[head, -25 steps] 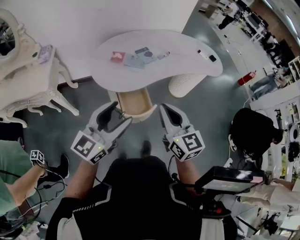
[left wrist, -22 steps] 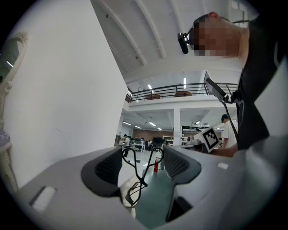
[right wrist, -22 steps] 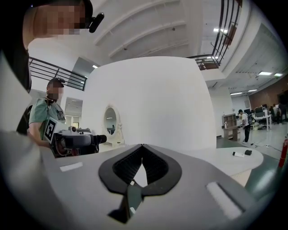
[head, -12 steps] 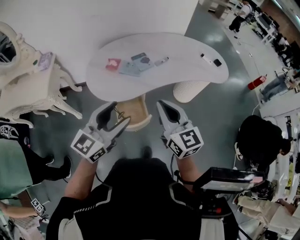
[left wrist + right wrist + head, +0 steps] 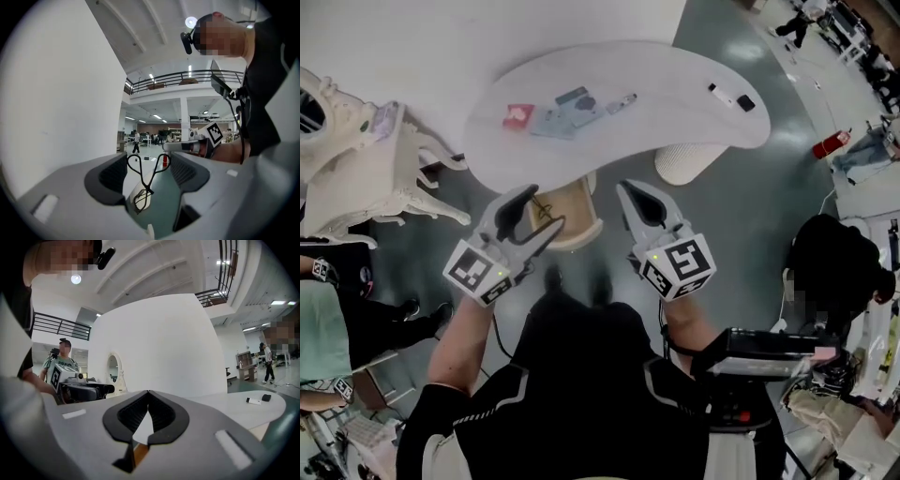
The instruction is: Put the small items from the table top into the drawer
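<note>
Scissors [image 5: 147,188], thin, black, loop-handled, are hanging pinched by the left gripper [image 5: 148,155] (ribbed jaws standing wide). Right gripper [image 5: 147,392] is holding nothing, its smooth grey jaws touching.

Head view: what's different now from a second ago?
The person stepped closer to the white table, bringing both grippers nearer its open drawer. Nothing was picked up or dropped. The left gripper still holds its wire loop, the right gripper stays shut, and the small items lie untouched.
</note>
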A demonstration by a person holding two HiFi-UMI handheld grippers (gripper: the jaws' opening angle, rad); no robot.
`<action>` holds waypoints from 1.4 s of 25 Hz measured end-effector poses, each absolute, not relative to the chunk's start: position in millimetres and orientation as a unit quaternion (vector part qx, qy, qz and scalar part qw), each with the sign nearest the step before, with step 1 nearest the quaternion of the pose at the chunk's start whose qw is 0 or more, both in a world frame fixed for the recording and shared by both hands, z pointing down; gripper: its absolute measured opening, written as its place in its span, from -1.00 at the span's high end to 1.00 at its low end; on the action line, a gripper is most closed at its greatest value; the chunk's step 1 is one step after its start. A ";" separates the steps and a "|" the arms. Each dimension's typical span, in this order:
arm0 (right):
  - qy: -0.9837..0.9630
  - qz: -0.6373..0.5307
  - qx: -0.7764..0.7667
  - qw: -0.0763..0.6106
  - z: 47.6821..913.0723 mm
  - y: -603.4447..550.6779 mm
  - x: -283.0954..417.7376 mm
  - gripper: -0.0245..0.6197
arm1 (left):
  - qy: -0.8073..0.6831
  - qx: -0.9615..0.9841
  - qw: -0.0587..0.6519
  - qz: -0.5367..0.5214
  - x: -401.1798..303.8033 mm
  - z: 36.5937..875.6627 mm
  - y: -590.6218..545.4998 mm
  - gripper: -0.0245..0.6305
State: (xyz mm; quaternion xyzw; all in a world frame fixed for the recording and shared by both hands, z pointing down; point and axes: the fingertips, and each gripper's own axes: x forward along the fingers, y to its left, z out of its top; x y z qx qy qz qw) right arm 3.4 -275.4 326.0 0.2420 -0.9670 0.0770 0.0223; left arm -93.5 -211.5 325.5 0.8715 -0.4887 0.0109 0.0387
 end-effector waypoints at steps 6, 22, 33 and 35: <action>-0.962 0.084 0.260 0.026 330.9 -280.0 -3.2 0.91 | -0.483 0.872 0.060 0.042 -116.1 356.3 -232.5 0.06; -0.952 0.109 0.273 0.083 383.7 -271.0 -57.1 0.91 | -0.421 0.895 0.108 0.097 -136.6 462.6 -233.7 0.05; -0.937 0.137 0.297 0.125 412.2 -257.8 -65.2 0.91 | -0.355 0.906 0.126 0.194 -138.6 555.1 -227.1 0.05; -0.933 0.139 0.305 0.132 414.5 -255.0 -61.5 0.91 | -0.332 0.911 0.121 0.213 -132.4 568.6 -226.3 0.05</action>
